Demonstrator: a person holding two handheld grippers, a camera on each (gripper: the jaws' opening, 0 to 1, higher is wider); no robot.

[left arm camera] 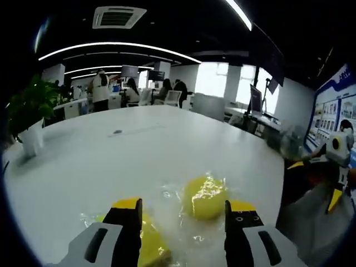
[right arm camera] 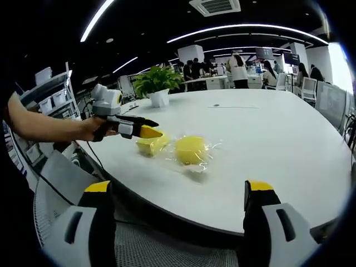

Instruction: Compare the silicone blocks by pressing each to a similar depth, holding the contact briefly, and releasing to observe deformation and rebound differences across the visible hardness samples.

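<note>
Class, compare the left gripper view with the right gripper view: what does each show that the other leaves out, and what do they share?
The left gripper view alone looks out between its own open tongs and catches bright windows and a wall poster.

The right gripper view alone shows the person's forearm holding the left tongs over the yellow blocks, grey shelves, and its own open tongs back from the table edge.

Both show the white table, two yellow blocks in clear wrap, the potted plant, and people at desks behind.

No text, label or number is readable here. The wall poster (left arm camera: 334, 114) carries print, but it is too small and blurred to read.
</note>
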